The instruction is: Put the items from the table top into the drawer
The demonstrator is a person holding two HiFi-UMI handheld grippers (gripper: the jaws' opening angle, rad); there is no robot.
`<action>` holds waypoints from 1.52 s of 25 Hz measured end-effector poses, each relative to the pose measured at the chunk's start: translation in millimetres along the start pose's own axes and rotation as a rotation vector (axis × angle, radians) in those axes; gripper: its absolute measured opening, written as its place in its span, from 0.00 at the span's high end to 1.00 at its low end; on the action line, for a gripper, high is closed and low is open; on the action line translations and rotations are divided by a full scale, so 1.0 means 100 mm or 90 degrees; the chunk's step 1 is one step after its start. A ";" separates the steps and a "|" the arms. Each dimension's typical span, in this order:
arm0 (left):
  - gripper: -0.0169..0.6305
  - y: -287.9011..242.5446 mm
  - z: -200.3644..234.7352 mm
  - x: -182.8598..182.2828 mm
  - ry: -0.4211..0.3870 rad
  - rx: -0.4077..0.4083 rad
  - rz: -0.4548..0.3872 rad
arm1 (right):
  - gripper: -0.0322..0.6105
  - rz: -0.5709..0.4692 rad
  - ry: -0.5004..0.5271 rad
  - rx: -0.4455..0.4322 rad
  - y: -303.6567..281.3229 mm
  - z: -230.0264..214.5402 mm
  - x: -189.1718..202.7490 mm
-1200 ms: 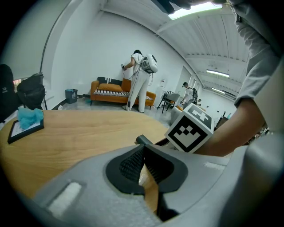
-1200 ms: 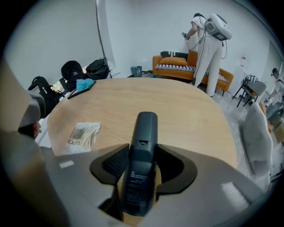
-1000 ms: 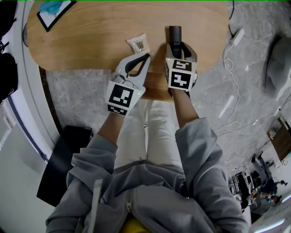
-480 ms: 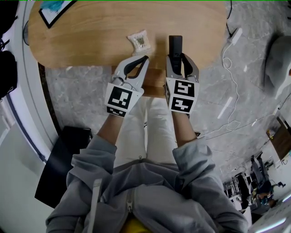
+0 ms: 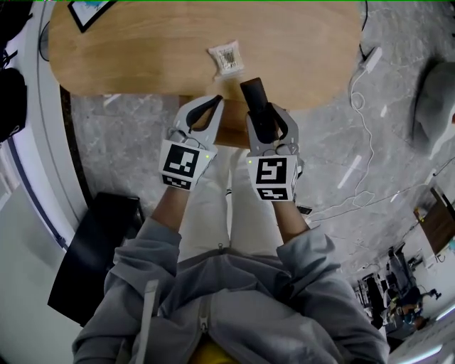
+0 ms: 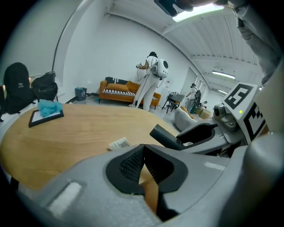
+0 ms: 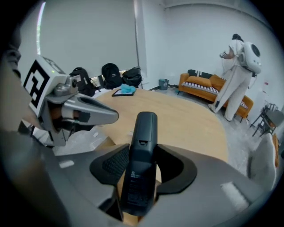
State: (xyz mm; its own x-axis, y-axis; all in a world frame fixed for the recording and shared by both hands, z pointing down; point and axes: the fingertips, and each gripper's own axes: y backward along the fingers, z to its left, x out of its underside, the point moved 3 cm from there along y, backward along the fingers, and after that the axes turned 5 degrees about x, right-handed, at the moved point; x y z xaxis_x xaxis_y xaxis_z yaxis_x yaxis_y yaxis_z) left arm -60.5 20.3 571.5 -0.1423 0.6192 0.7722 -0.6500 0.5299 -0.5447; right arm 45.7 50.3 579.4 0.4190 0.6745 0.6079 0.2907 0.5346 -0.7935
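A black remote (image 5: 254,99) is lifted off the wooden table (image 5: 142,57) and tilts left, with my right gripper (image 5: 264,115) shut on its lower half. In the right gripper view the remote (image 7: 141,155) stands upright between both pads. My left gripper (image 5: 207,108) is beside it on the left, jaws shut with nothing between them, tips near the table's front edge. Between and below the two grippers an open wooden drawer (image 5: 232,135) juts from under the table. A small printed packet (image 5: 226,58) lies on the tabletop just beyond the grippers, and shows as the packet (image 6: 119,143) in the left gripper view.
A black-framed tablet with a teal cloth (image 5: 89,11) lies at the table's far left. A black case (image 5: 99,249) sits on the floor at my left, a white cable and power strip (image 5: 366,60) at the right. A person in white (image 6: 150,80) stands by an orange sofa.
The right gripper has drawn back toward me and risen with the remote, which now tilts left. The left gripper has also drawn back a little, still shut.
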 end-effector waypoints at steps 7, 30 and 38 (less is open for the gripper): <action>0.97 0.24 0.11 0.38 0.027 -0.026 0.031 | 0.66 0.030 0.132 -0.113 -0.12 0.57 0.45; 0.97 -0.02 0.31 1.47 0.058 0.010 0.175 | 0.66 0.177 0.375 -0.251 -1.06 1.03 1.42; 0.97 -0.10 0.30 1.54 0.062 0.021 0.188 | 0.65 0.236 0.463 -0.286 -1.06 1.07 1.80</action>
State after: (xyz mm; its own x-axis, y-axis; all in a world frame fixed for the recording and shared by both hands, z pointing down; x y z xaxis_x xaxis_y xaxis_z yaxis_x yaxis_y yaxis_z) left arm -98.5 93.5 705.9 -0.2573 0.7970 0.5465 -0.6150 0.3011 -0.7288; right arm -1.7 169.1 775.9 0.9436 0.1964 0.2664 0.2720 -0.0014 -0.9623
